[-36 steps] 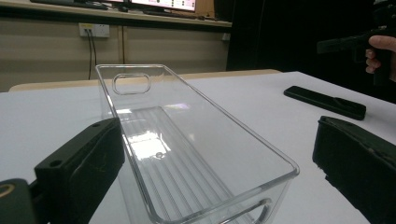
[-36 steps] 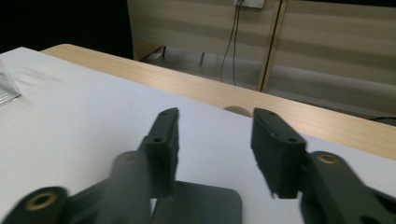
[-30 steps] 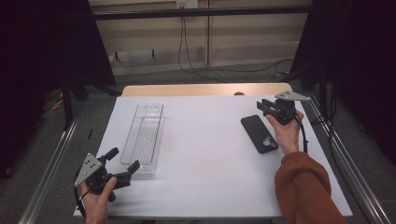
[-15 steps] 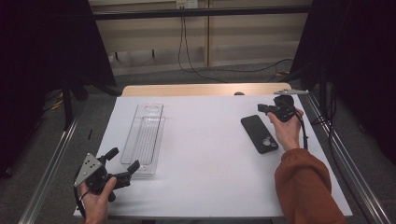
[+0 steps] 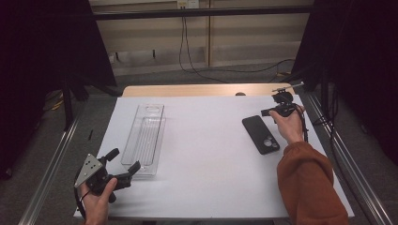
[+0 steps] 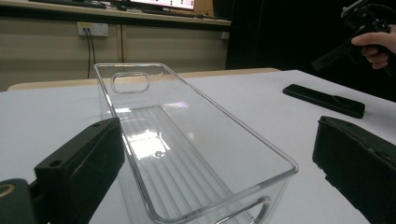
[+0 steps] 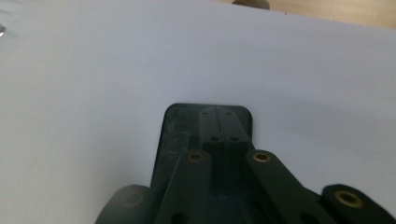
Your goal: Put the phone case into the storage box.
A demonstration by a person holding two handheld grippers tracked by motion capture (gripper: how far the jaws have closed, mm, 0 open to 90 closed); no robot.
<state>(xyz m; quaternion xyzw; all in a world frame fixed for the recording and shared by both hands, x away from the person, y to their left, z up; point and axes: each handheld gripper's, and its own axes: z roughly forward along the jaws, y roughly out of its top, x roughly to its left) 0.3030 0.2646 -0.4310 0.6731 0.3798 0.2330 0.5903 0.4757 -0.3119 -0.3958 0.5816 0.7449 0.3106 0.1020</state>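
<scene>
Near edge, left: the left hand (image 5: 96, 201) holds the left gripper (image 5: 123, 165) low over the white table (image 5: 206, 154), jaws spread wide apart with nothing between them. In the left gripper view the two black jaws stand either side of the near end of the clear plastic tray (image 6: 187, 149), not touching it. The tray (image 5: 144, 138) lies lengthwise, near to far, on the table's left half, empty, with a cut-out handle at its far end.

Near edge, right: an orange sleeve (image 5: 307, 183) leads up to the right hand (image 5: 288, 126).

Mid table, right: a black phone (image 5: 260, 134) lies flat, camera side up, just beside that hand.

Farther: the right gripper (image 5: 265, 112) is held above the phone's far end. In the right gripper view its jaws are pressed together, holding nothing, over the phone (image 7: 175, 140); contact cannot be told.

Beyond the table: a wooden edge (image 5: 206, 90), cables (image 5: 187, 51) on the wall, dark curtains (image 5: 42, 56) on both sides.
</scene>
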